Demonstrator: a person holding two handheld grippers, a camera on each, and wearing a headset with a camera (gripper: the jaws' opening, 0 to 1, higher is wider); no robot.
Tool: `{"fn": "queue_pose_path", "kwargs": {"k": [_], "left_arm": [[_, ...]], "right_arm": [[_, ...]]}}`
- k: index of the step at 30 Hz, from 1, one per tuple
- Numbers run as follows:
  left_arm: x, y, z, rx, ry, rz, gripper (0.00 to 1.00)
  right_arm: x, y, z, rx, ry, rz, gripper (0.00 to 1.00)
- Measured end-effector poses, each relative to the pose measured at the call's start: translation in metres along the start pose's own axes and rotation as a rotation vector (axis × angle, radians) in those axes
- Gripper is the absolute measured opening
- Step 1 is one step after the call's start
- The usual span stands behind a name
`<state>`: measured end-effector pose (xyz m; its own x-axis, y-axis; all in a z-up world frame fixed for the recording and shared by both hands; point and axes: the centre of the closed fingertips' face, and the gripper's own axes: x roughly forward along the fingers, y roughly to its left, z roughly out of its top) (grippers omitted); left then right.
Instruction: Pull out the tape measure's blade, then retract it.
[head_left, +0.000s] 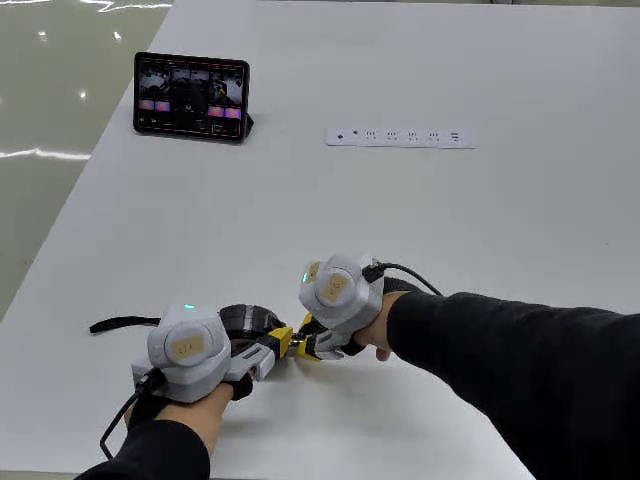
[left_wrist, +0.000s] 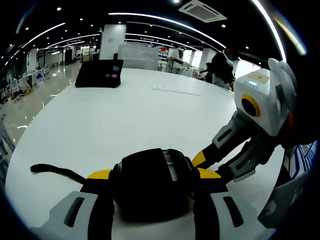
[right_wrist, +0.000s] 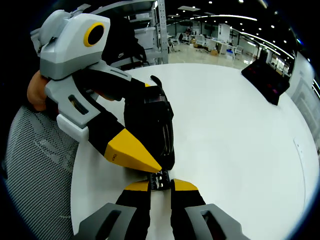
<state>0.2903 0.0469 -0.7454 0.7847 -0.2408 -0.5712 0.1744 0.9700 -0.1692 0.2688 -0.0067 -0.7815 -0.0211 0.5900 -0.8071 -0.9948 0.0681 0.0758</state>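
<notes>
Indoors, left gripper (left_wrist: 154, 174) clamps tape measure (right_wrist: 150, 125) on white table (head_left: 400, 210); right gripper (right_wrist: 161, 186) pinches blade (right_wrist: 160, 178).

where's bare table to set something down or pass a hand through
Free: the wide table between the tablet, the power strip and the grippers. Crowded: the near edge, where the left gripper clamps the tape measure, its strap trails left, and the right gripper pinches the blade tip.

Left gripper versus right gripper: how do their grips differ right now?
The left gripper has its jaws wide apart, clamped on the black tape measure case. The right gripper has its jaws nearly together, pinching the metal blade hook at the case's mouth. The left gripper holds a bulky body, the right gripper a small tip. Both have yellow-tipped jaws.
</notes>
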Motion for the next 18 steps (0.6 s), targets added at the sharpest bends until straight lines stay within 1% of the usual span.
{"fn": "queue_pose_path", "kwargs": {"k": [12, 18], "left_arm": [[0.0005, 0.0005, 0.0001, -0.003, -0.001, -0.001, 0.6], [0.0007, 0.0003, 0.0002, -0.003, -0.003, -0.002, 0.6]], "right_arm": [[0.0042, 0.0009, 0.0062, 0.005, -0.01, -0.002, 0.11], [0.0045, 0.0012, 0.0064, 0.01, -0.012, -0.004, 0.12]]}}
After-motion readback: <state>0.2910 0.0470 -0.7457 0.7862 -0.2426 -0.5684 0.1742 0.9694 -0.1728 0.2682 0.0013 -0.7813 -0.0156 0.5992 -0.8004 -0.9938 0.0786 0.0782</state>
